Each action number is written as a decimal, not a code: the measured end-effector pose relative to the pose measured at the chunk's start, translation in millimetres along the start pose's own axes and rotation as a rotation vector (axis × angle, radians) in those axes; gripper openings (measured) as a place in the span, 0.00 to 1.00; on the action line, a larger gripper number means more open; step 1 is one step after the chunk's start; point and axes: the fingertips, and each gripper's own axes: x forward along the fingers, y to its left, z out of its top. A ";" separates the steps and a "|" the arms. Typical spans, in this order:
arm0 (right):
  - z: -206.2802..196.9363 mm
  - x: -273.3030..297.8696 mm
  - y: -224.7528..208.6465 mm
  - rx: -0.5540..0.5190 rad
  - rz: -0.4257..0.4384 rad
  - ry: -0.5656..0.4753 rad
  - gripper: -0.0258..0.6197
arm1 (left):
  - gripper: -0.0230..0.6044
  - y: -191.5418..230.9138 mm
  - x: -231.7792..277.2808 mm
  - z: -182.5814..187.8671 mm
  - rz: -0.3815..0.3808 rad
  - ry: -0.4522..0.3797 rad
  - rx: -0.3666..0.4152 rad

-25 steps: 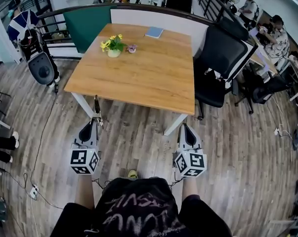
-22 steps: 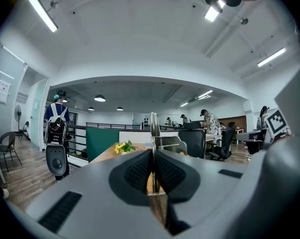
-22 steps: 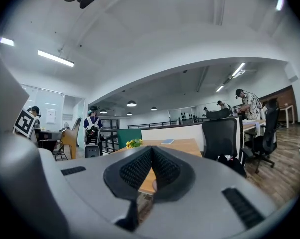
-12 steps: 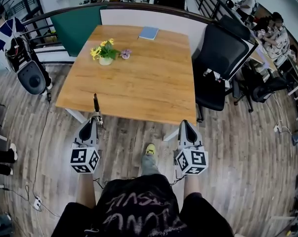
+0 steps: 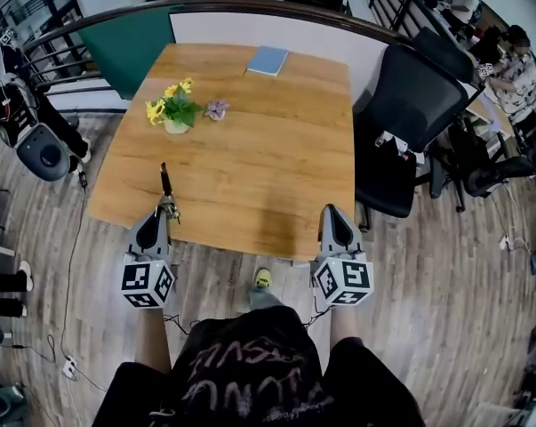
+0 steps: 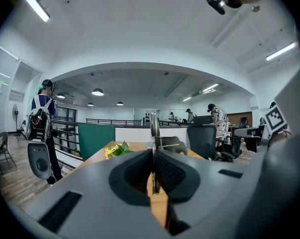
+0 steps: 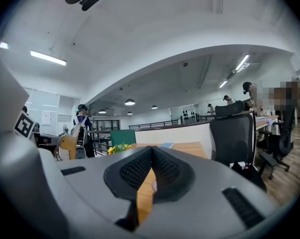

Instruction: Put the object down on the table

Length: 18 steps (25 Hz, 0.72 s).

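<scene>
My left gripper [image 5: 165,210] is shut on a slim metal tool [image 5: 164,183] with a dark end that sticks out forward over the near left part of the wooden table [image 5: 250,158]. In the left gripper view the tool [image 6: 153,126] stands thin and upright between the closed pads of the left gripper [image 6: 153,152]. My right gripper [image 5: 332,212] reaches over the table's near right edge. Its jaws meet at the tips with nothing between them, as the right gripper view shows for the right gripper [image 7: 151,152].
A pot of yellow flowers [image 5: 173,112], a small purple thing [image 5: 216,108] and a blue book [image 5: 268,60] sit on the far half of the table. A black office chair [image 5: 410,114] stands at the table's right. People sit at desks at the far right.
Both grippers have moved forward from over the floor to the table's near edge, the left one still carrying the tool. The table has come closer in view.
</scene>
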 end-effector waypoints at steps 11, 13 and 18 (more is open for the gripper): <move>10.8 106.3 -45.2 0.044 0.083 0.039 0.05 | 0.06 -10.5 97.3 23.4 0.050 0.034 0.023; 12.6 112.7 -48.6 0.048 0.086 0.039 0.05 | 0.06 -13.0 104.9 26.6 0.046 0.036 0.032; 14.0 123.8 -55.0 0.052 0.077 0.038 0.05 | 0.06 -14.8 125.9 31.5 0.025 0.042 0.050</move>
